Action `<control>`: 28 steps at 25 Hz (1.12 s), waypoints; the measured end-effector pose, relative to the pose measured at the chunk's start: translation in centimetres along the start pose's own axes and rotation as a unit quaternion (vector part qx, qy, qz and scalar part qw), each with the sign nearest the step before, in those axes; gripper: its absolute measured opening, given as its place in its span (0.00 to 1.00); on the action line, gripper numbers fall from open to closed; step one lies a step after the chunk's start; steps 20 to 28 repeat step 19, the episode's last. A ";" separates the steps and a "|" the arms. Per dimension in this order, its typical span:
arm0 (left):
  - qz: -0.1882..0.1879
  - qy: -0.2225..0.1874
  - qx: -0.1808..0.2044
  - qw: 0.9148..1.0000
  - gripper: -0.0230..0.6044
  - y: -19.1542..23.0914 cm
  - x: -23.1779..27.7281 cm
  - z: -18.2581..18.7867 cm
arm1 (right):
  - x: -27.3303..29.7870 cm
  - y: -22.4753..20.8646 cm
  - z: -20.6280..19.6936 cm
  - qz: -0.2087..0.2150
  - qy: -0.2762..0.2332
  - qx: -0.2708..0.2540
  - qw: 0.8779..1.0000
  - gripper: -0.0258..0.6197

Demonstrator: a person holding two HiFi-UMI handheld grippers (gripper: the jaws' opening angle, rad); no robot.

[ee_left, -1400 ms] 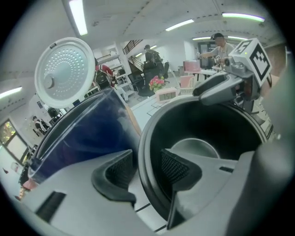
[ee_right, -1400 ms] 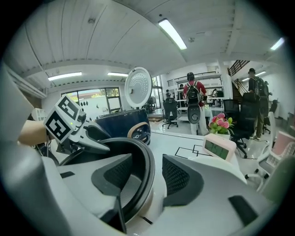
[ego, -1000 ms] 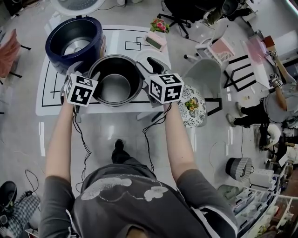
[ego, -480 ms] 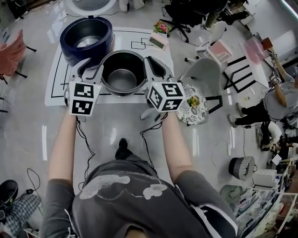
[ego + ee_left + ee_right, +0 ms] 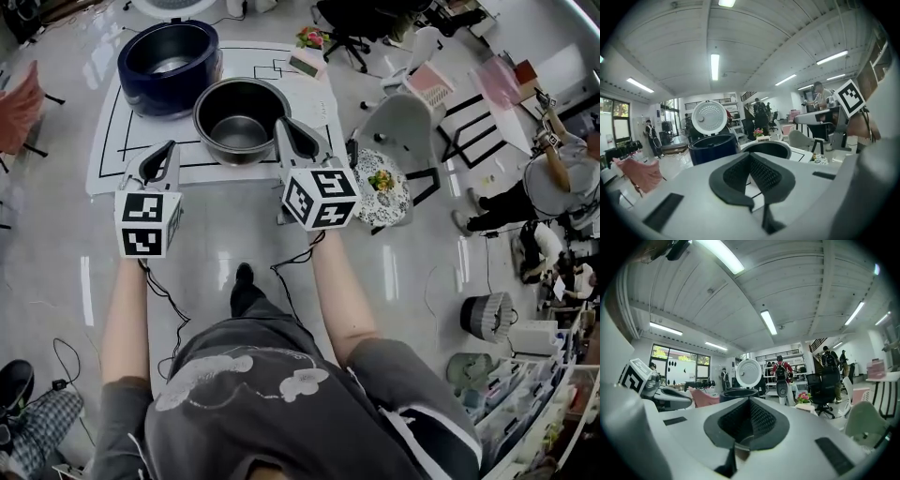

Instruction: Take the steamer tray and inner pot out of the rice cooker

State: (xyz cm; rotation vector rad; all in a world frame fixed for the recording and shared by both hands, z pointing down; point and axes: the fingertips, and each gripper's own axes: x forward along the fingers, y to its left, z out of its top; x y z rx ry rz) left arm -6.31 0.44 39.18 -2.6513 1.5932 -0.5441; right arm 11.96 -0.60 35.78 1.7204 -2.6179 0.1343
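The dark metal inner pot stands on the white table, next to the dark blue rice cooker, whose white lid is raised. Pale metal shows at the cooker's bottom; I cannot pick out a steamer tray. My left gripper hangs over the table's near edge, left of the pot and apart from it. My right gripper is just right of the pot's rim. Both pairs of jaws have just been closing and now stand shut with nothing between them. The pot lies beyond the left jaws and the cooker beyond the right.
A small box with flowers sits at the table's far right corner. A white chair and a flower-patterned stool stand right of the table. Cables trail down to the glossy floor. People and office chairs are further off at the right.
Both grippers have drawn back from the sides of the inner pot toward the person, and their jaws have closed. The pot stays on the table.
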 end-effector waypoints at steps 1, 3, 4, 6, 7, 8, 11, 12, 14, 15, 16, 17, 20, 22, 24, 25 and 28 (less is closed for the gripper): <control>0.001 0.003 -0.004 1.000 0.05 -0.1 -0.7 -0.5 | -0.6 0.6 -0.4 0.003 0.003 0.000 1.000 0.08; 0.002 0.010 -0.008 1.000 0.05 -0.6 -1.9 -1.5 | -1.8 1.4 -1.1 0.008 0.008 0.003 1.000 0.08; 0.002 0.014 -0.009 1.000 0.05 -0.8 -2.4 -2.0 | -2.5 1.8 -1.4 0.009 0.010 0.004 1.000 0.08; 0.003 0.018 -0.009 1.000 0.05 -1.1 -3.3 -2.6 | -3.6 2.4 -1.8 0.013 0.012 0.007 1.000 0.08; 0.003 0.019 -0.008 1.000 0.05 -1.2 -3.5 -2.8 | -3.9 2.7 -1.9 0.015 0.013 0.007 1.000 0.08; 0.003 0.020 -0.008 1.000 0.05 -1.3 -3.6 -3.0 | -4.2 2.8 -2.1 0.016 0.014 0.006 1.000 0.08; 0.000 0.022 -0.008 1.000 0.05 -1.6 -3.7 -3.6 | -4.7 3.2 -2.7 0.017 0.017 0.005 1.000 0.08; -0.001 0.022 -0.010 1.000 0.05 -1.7 -3.7 -3.8 | -4.8 3.3 -2.9 0.016 0.018 0.006 1.000 0.08; -0.003 0.025 -0.011 1.000 0.05 -1.6 -3.8 -4.2 | -4.8 3.4 -3.0 0.015 0.018 0.008 1.000 0.08; -0.004 0.027 -0.013 1.000 0.05 -1.5 -3.8 -4.3 | -4.7 3.5 -3.0 0.015 0.018 0.008 1.000 0.08; -0.006 0.029 -0.016 0.999 0.05 -1.3 -3.8 -4.4 | -4.6 3.6 -3.0 0.015 0.018 0.008 1.000 0.08; -0.008 0.030 -0.019 0.999 0.05 -1.2 -3.8 -4.5 | -4.5 3.7 -3.0 0.015 0.019 0.008 1.000 0.08; -0.011 0.031 -0.027 0.999 0.05 -0.9 -3.8 -4.6 | -4.3 3.8 -3.0 0.016 0.021 0.008 1.000 0.08; -0.011 0.031 -0.027 0.999 0.05 -0.9 -3.8 -4.6 | -4.3 3.8 -3.0 0.016 0.021 0.008 1.000 0.08; -0.011 0.031 -0.027 0.999 0.05 -0.9 -3.8 -4.6 | -4.3 3.8 -3.0 0.016 0.021 0.008 1.000 0.08; -0.011 0.031 -0.027 0.999 0.05 -0.9 -3.8 -4.6 | -4.3 3.8 -3.0 0.016 0.021 0.008 1.000 0.08; -0.011 0.031 -0.027 0.999 0.05 -0.9 -3.8 -4.6 | -4.3 3.8 -3.0 0.016 0.021 0.008 1.000 0.08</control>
